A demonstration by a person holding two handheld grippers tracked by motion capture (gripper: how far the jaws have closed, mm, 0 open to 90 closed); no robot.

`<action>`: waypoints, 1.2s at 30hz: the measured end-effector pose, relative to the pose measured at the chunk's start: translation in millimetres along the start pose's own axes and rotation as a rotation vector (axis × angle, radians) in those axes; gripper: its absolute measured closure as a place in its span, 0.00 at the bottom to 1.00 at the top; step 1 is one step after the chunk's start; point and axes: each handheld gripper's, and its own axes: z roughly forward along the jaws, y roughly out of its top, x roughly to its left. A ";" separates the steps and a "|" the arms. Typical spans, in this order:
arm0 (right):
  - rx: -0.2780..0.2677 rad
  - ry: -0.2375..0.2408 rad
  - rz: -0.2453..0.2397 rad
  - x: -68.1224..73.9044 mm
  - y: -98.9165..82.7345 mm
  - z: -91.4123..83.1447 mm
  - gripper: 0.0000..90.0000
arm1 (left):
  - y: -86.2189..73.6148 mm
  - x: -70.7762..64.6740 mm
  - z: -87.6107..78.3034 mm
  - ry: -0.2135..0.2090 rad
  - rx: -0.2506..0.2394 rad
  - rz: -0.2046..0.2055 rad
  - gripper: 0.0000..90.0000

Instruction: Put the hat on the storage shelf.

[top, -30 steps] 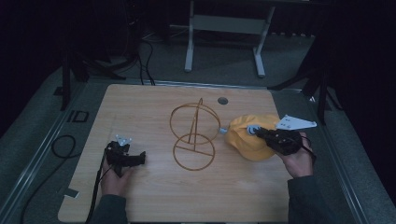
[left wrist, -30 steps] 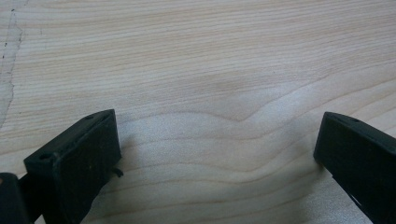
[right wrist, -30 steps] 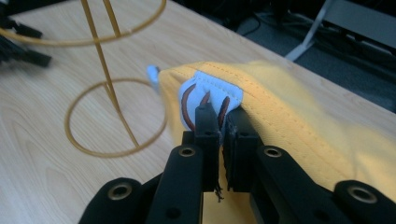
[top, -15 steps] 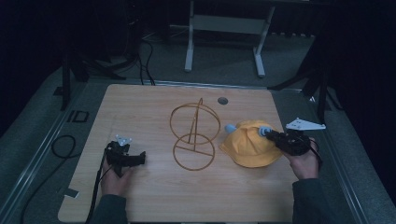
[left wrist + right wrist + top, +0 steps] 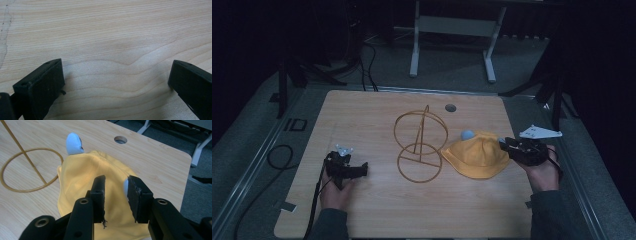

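A yellow hat with light-blue ears lies flat on the wooden table, right of a gold wire stand. My right gripper sits at the hat's right edge. In the right gripper view its jaws stand a little apart over the yellow cloth, with a second blue ear against the right jaw. My left gripper rests at the table's front left, apart from the stand. Its jaws are wide open over bare wood.
A round cable hole is in the table top behind the hat. A metal frame stands on the floor beyond the table. A black cable lies on the floor at the left.
The hat was bunched and held up by the right gripper; now it lies spread flat on the table. The right gripper has moved rightward and its jaws have parted. The left gripper has stayed put.
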 end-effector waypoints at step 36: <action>0.196 0.063 -0.220 -3.5 41.0 37.2 0.76 | 0.0 -0.1 0.1 0.001 -0.002 -0.001 0.00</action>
